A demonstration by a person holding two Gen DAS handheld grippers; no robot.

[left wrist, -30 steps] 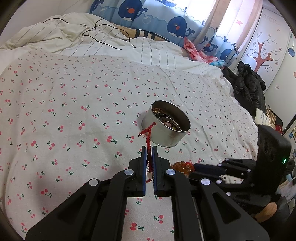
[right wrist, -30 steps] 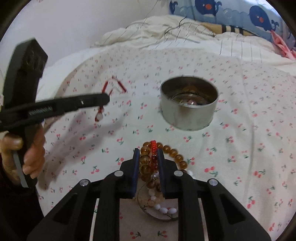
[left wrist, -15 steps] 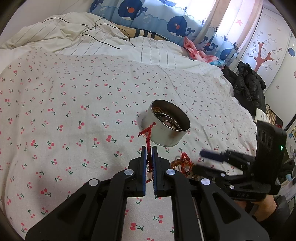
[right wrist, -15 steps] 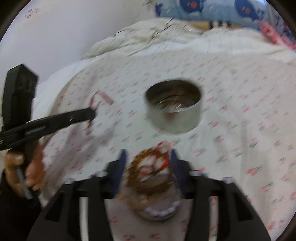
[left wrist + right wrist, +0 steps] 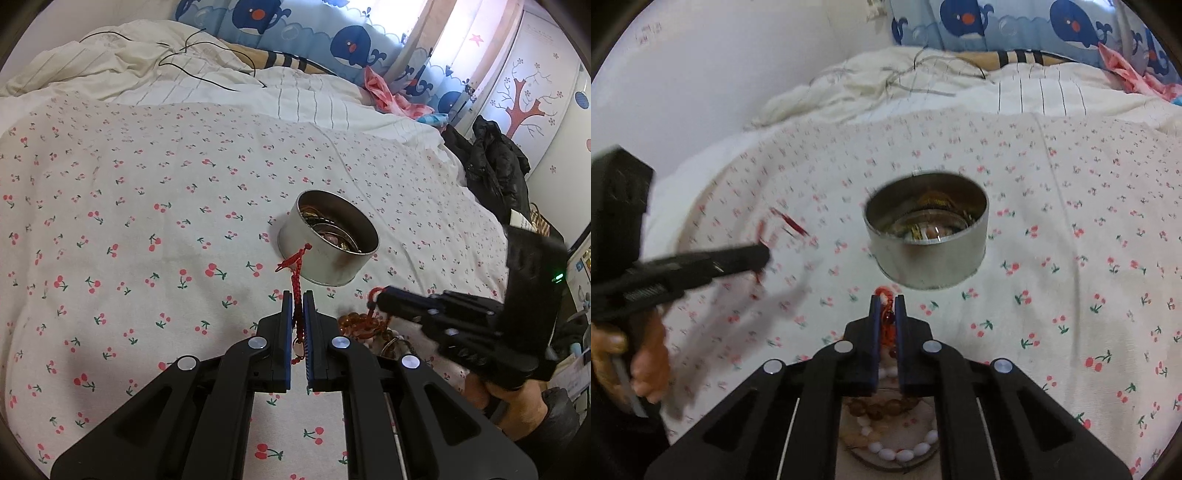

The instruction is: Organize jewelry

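A round silver tin (image 5: 328, 243) with jewelry inside stands on the cherry-print bedsheet; it also shows in the right wrist view (image 5: 927, 243). My left gripper (image 5: 298, 299) is shut on a red cord bracelet (image 5: 295, 269) and holds it just in front of the tin. My right gripper (image 5: 887, 301) is shut on the red cord of an amber bead bracelet (image 5: 360, 323), whose beads (image 5: 879, 406) hang below the fingers. A white bead bracelet (image 5: 897, 450) lies on a small round dish under the right gripper.
Rumpled striped bedding with a thin black cable (image 5: 192, 62) lies at the far side of the bed. Black clothes (image 5: 495, 166) sit at the right bed edge by a wardrobe. The white wall (image 5: 720, 74) borders the bed on the left.
My right gripper opened, then shut on the amber bracelet's red cord and lifted it off the dish toward the tin. My left gripper stayed still with the red cord bracelet.
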